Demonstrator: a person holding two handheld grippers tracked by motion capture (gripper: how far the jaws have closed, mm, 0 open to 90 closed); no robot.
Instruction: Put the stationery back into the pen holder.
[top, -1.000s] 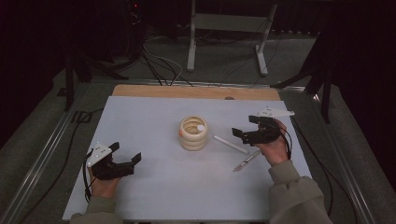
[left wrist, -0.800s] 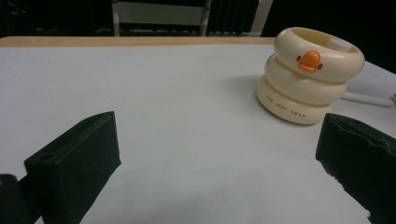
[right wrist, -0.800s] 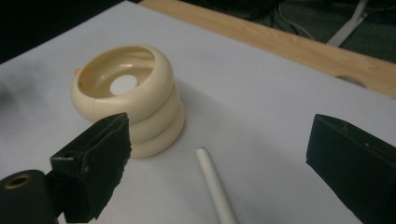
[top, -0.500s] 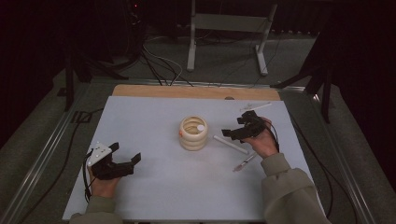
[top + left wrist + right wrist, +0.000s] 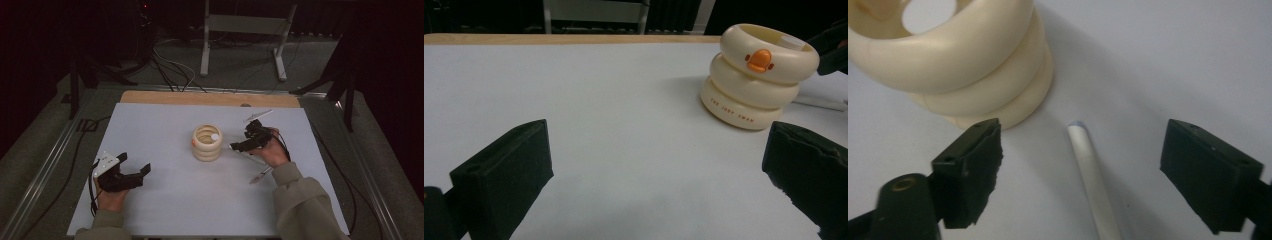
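White pen, slim plastic barrel [image 5: 1091,179], lies flat on the pale grey table top [image 5: 165,200], its tip just beside the base of the cream holder made of three stacked rounded rings [image 5: 207,143], not touching it. In the right gripper view the barrel runs up between the two black jaws, clear gaps on both sides, no pad contact. Right gripper [image 5: 239,145] sits low over the pen just right of the holder; its jaws have just been closing in with the pen between them, still spread wide and nothing pinched. Holder stands upright near table centre, open top, small orange duck-bill knob on the upper ring [image 5: 759,59], red lettering on the bottom ring. A second thin pen-like stick [image 5: 261,174] lies nearer the person by the right sleeve, detail too small to tell. Left gripper [image 5: 135,171] rests on the table at the near left, well apart from the holder, jaws spread, empty.
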